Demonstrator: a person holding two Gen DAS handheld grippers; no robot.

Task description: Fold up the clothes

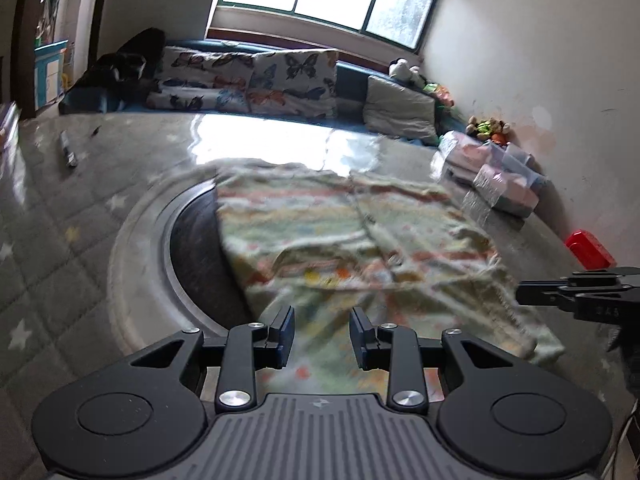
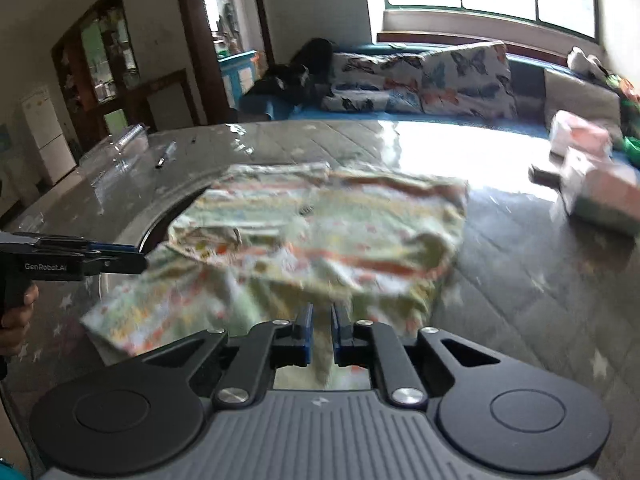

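Observation:
A pale green garment with orange and yellow prints lies partly folded on the table, blurred in both views. My left gripper hovers over its near edge. The jaws stand apart, with cloth showing below the gap and nothing pressed between the pads. In the right wrist view the left gripper points at the garment's left edge. My right gripper has its blue pads nearly together on a fold of the near hem. From the left wrist view the right gripper sits at the cloth's right edge.
A round grey ring with a dark inset lies under the garment's left part. Wrapped boxes and a red item sit at the right by the wall. A pen lies far left. Butterfly cushions line the bench behind.

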